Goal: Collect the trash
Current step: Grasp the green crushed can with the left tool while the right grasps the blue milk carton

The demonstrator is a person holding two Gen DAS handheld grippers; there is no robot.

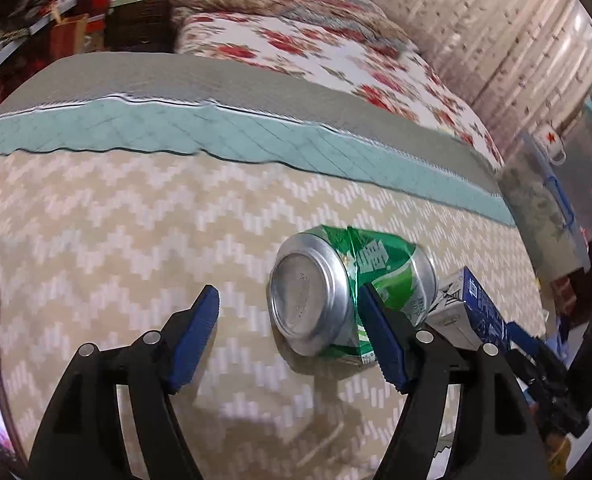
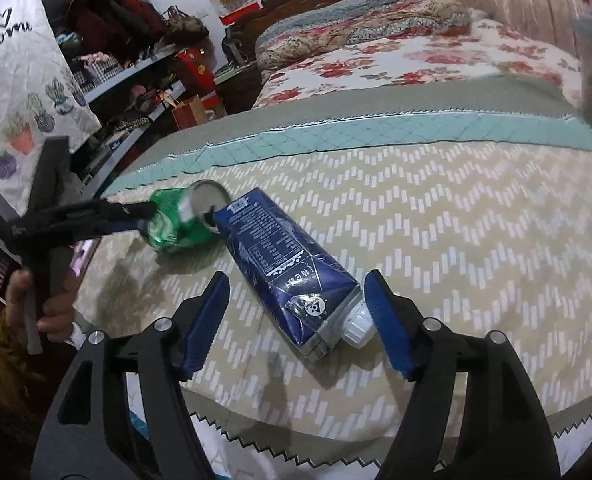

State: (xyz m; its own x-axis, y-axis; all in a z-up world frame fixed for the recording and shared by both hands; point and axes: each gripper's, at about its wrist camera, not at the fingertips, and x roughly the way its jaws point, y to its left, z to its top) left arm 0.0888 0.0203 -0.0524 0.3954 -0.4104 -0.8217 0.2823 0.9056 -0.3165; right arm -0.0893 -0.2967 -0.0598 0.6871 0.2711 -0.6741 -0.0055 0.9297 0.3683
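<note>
**Can and carton lying on the bed as two grippers close in**

From the left wrist camera: a crushed green can (image 1: 347,296) is lying on its side on the beige zigzag bedspread (image 1: 116,240), its silver base turned toward the lens. The left gripper (image 1: 292,340) is reaching in with its blue-padded fingers (image 1: 196,340) spread wide. The right finger is sitting against the can's near right flank, while the left finger is standing apart from it, so nothing is being pinched. Just right of the can and touching it, a blue carton (image 1: 471,304) is lying flat, with the tips of the right gripper (image 1: 535,356) showing at its near end. Farther off, a teal quilted band (image 1: 216,132) is running across the bed, and beyond it a red floral quilt (image 1: 315,48) is piled toward the headboard.

From the right wrist camera: the blue carton (image 2: 280,264) is lying diagonally on the bedspread (image 2: 455,240), its white cap (image 2: 357,326) pointing near and right. The right gripper (image 2: 296,324) is straddling the carton's near end, fingers (image 2: 387,324) spread; the right finger is sitting just beside the cap and the left one is clear of the carton. The carton's far end is meeting the can (image 2: 184,216), which is lying at the left. The left gripper (image 2: 144,216) is coming in from the left at the can, held by a hand (image 2: 44,304) at the left edge. Cluttered shelves (image 2: 136,68) are lining the far left wall.
</note>
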